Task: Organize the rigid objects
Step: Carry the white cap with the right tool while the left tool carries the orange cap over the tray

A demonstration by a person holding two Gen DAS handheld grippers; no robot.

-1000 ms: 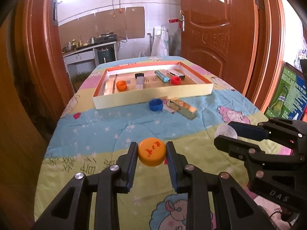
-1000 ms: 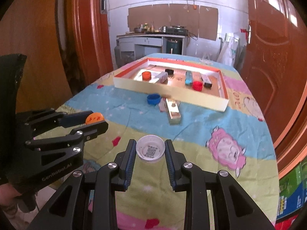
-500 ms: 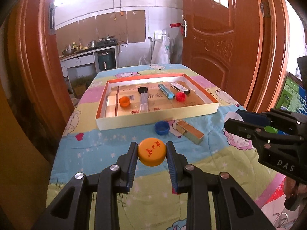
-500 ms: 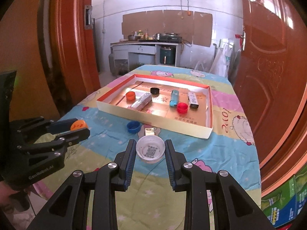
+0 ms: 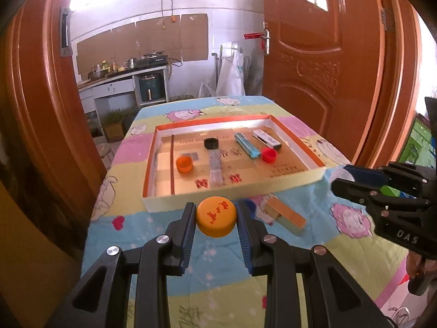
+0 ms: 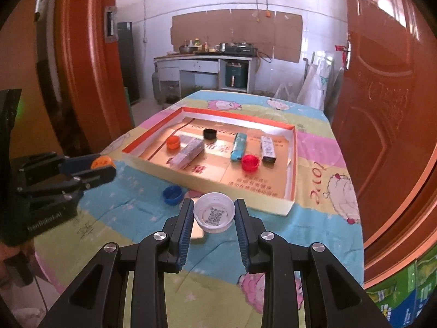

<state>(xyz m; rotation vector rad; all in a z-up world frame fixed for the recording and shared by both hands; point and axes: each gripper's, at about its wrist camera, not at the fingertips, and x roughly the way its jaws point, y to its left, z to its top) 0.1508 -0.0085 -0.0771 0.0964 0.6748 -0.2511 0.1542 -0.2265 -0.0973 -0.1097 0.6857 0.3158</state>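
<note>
Left gripper [image 5: 216,220]: jaws narrow, clamped on a round orange plastic bottle cap with red lettering [image 5: 216,219], top face toward the camera; cap held above the patterned cartoon-print tablecloth [image 5: 153,259], in front of the near wall of the shallow cardboard tray with orange rim [image 5: 218,192].

Right gripper [image 6: 213,217]: jaws narrow, clamped on a round white plastic bottle cap with a printed code inside [image 6: 214,216], open side toward the camera; cap held above the cloth, short of the tray's near wall.

Tray contents, right wrist view: small orange cap [image 6: 173,142]; black cap [image 6: 210,134]; clear rectangular plastic case [image 6: 188,153]; light blue lighter [image 6: 238,146]; red cap [image 6: 250,162]; white and black rectangular stick [image 6: 268,148]; all apart from one another, save the red cap, which lies just beside the lighter's near end.

Outside the tray, on the cloth: blue plastic cap [image 6: 172,194], near the tray's front wall; tan rectangular block [image 5: 285,215] lying flat, just beside it.
</note>
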